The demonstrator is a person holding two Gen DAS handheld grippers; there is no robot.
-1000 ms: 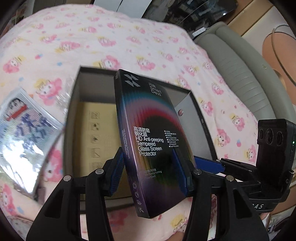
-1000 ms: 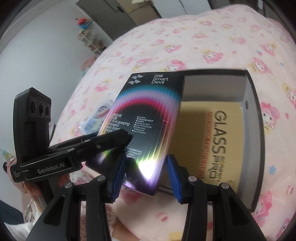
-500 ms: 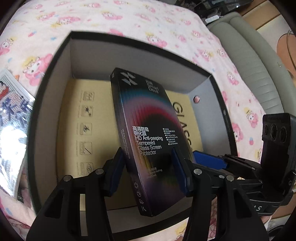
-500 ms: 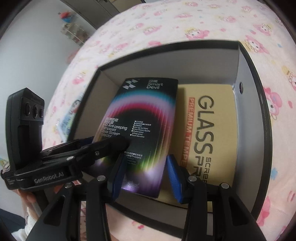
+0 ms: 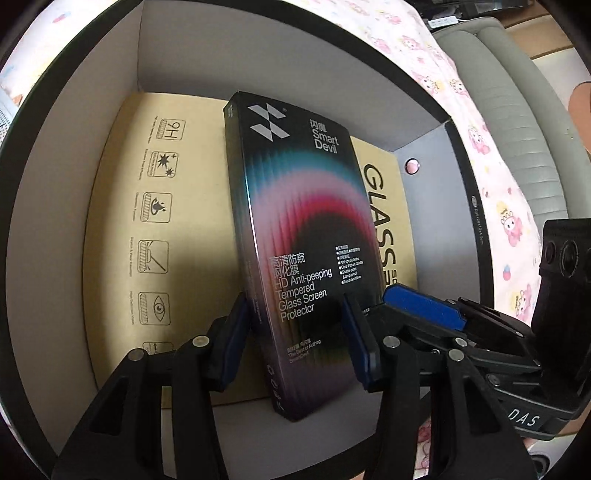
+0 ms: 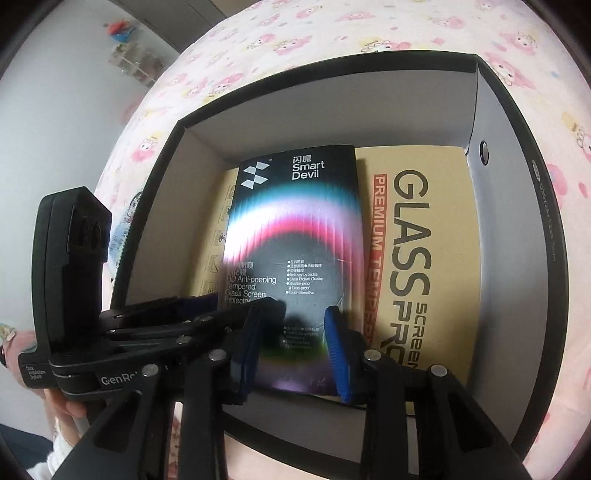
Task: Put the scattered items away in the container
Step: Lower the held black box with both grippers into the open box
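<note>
A black screen protector box (image 5: 303,240) with a rainbow arc print, labelled "Smart Devil", is held low inside the open black-rimmed container (image 5: 207,48). My left gripper (image 5: 295,332) is shut on its lower sides. My right gripper (image 6: 291,339) has a blue pad on each side of the same box (image 6: 291,236) and is shut on it. A tan "GLASS PRO" package (image 6: 424,258) lies flat on the container floor under the box; it also shows in the left wrist view (image 5: 155,229).
The container (image 6: 517,258) sits on a pink cartoon-print bedsheet (image 6: 332,29). A grey padded headboard (image 5: 517,129) runs on the right in the left wrist view. A printed packet (image 6: 122,236) lies on the sheet left of the container.
Both grippers have carried the black box from above the bedsheet down into the container, close over the tan package. The grip on the box is unchanged.
</note>
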